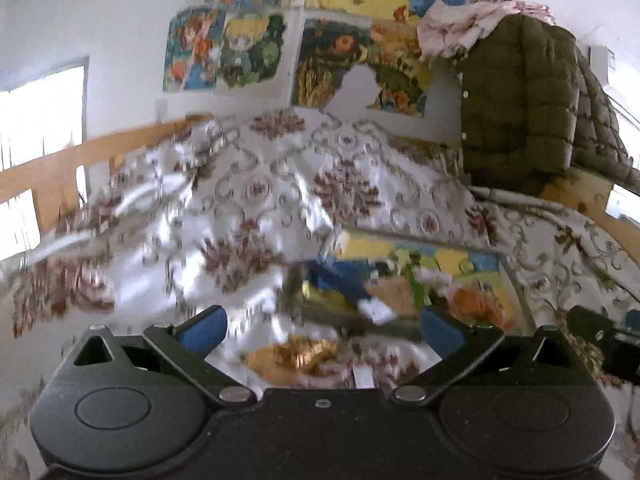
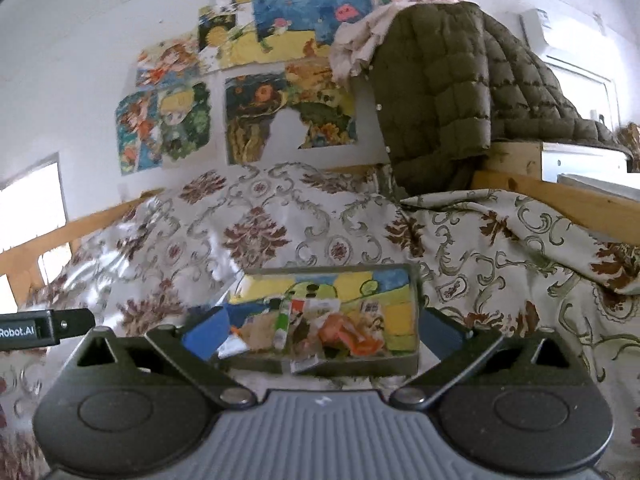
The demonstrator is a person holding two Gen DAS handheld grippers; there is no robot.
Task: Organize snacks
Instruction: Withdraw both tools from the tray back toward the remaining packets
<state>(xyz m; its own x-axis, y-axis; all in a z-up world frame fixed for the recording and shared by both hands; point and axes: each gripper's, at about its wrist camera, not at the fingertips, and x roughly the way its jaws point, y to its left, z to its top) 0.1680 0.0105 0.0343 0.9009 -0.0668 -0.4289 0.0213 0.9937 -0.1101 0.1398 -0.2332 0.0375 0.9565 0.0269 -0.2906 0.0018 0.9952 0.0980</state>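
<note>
- Left wrist view was smeared with blur: the left gripper (image 1: 323,330) had its blue-padded fingers (image 1: 204,330) spread wide with nothing between them, above a floral bedspread (image 1: 256,184).
- A gold-wrapped snack (image 1: 294,356) lay on the bedspread just ahead of that gripper, between the finger lines but touching neither.
- Beyond it sat the tray (image 1: 516,280), a shallow box with a colourful cartoon lining, holding a jumble of snack packets (image 1: 400,288) too blurred to tell apart.
- At the right edge of that view a dark part of the right gripper (image 1: 600,336) showed beside the tray.
- Right wrist view was sharper: the right gripper (image 2: 320,332) also had its fingers spread, empty, framing the tray (image 2: 412,276) from the near side.
- Inside lay the packets (image 2: 320,328): an orange one, a green-and-white one, a white one with print, loosely piled.
- The left gripper (image 2: 44,328) reached in from the left edge, low over the bedspread (image 2: 480,240).
- Behind the bed, an olive quilted jacket (image 2: 440,92) hung over a wooden rail, and painted posters (image 2: 256,80) covered the white wall.
</note>
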